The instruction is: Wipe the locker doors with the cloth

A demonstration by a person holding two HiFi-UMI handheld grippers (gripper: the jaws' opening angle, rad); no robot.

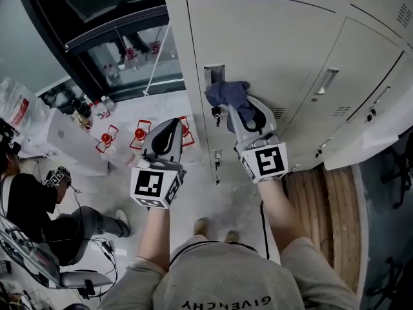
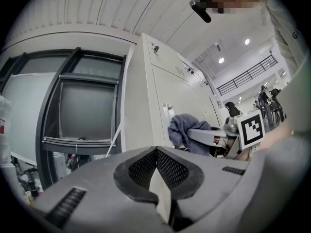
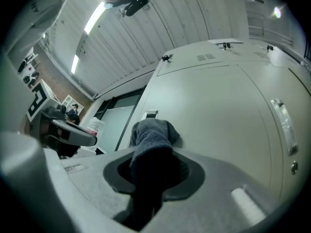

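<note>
R: I read the right gripper (image 1: 244, 112) with jaws clamped on the blue-grey cloth (image 1: 227, 93) | CLOTH: bunched against the pale locker door (image 1: 277, 50), just beside its recessed handle (image 1: 214, 75) | L: left gripper (image 1: 171, 126) has jaws together with nothing between them, left of the locker

At the lower centre of the frame, a dark cloth (image 3: 151, 136) is clamped between the jaws of the right gripper (image 3: 154, 174). Its bunched end is laid against the pale locker door (image 3: 218, 110). A metal handle (image 3: 283, 125) is seen at the right edge.
</note>
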